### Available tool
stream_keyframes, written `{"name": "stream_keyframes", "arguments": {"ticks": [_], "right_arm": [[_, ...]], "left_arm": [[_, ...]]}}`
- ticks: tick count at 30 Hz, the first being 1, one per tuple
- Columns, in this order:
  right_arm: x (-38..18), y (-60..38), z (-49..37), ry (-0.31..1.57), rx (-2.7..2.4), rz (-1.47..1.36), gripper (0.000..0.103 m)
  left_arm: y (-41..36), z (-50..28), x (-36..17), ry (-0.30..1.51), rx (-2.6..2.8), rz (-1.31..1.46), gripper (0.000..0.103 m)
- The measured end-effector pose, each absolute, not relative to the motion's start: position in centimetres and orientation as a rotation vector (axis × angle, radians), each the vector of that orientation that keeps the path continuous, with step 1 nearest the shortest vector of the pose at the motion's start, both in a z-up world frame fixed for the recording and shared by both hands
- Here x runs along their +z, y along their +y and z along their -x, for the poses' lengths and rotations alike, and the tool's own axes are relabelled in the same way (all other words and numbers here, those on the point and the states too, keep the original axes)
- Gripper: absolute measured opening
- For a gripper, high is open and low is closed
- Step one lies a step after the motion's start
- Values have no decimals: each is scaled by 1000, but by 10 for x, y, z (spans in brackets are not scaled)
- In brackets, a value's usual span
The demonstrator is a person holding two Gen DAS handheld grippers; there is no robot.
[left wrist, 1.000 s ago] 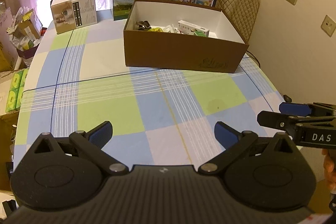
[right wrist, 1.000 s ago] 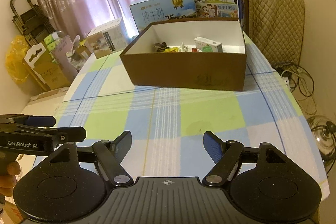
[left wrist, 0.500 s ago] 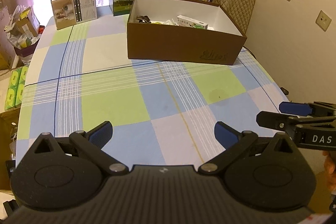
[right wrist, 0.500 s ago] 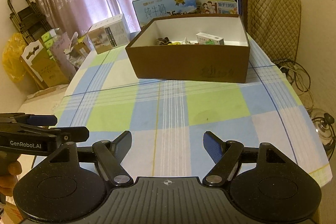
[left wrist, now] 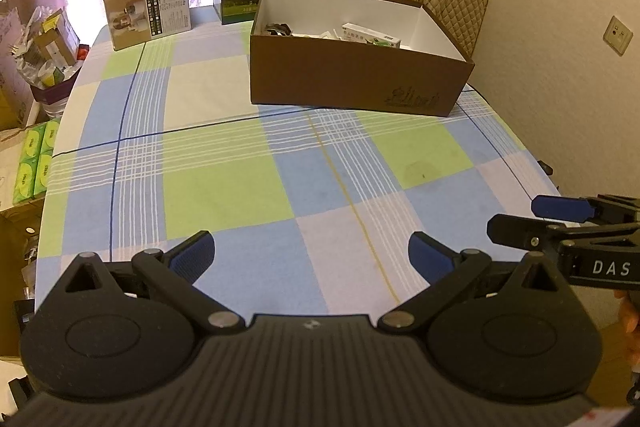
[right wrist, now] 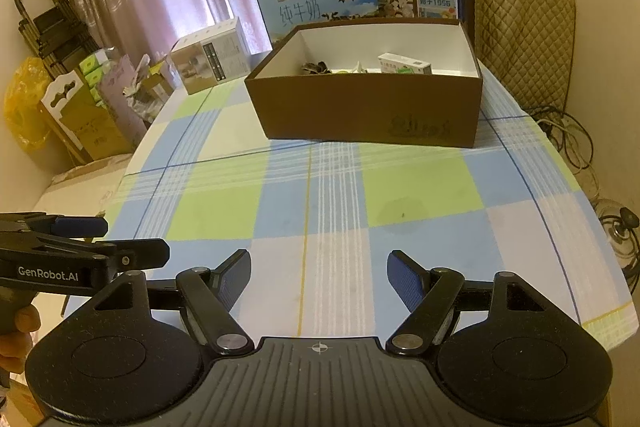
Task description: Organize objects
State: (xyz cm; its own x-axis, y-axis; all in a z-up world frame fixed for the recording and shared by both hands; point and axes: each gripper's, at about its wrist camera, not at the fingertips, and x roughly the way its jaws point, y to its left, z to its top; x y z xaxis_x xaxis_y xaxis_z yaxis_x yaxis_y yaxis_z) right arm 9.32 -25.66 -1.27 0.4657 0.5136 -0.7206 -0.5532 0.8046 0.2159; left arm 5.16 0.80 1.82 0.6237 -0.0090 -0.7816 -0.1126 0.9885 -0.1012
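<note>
Both grippers hang over the near edge of the checked tablecloth [left wrist: 224,187], side by side and pointed down the table. The left gripper [left wrist: 310,253] has its blue pads spread wide with nothing between them; the right gripper [right wrist: 318,277] is the same, jaws apart and empty.

The things being organized sit in the brown cardboard box [left wrist: 352,79], at about twelve o'clock from the right gripper and nearer one o'clock from the left. Inside it, against the white lining, I can make out a small white-and-green carton [right wrist: 404,63] toward the right and a dark crumpled item [right wrist: 316,67] toward the left, with a few pale scraps between them that are too small to name. Behind the box stand two blue milk cartons [right wrist: 320,7], and at roughly eleven o'clock a white product box [left wrist: 148,7] sits alone near the far left corner of the table. The stretch of cloth between grippers and box is bare.

To my eye the loose items are already in the box, so the job looks close to finished, or between picks. If anything is left, the white product box is the likeliest candidate; it is too broad for a casual pinch, so the next move would call for a long reach across the table and probably both grippers bracing its sides.
</note>
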Motion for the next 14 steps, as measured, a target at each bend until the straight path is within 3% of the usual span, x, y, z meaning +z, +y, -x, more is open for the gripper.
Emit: {"name": "stream_keyframes", "arguments": {"ticks": [14], "right_arm": [[-17, -261, -86, 878, 641, 46, 72]], "left_arm": [[3, -48, 17, 902, 55, 137, 102]]}}
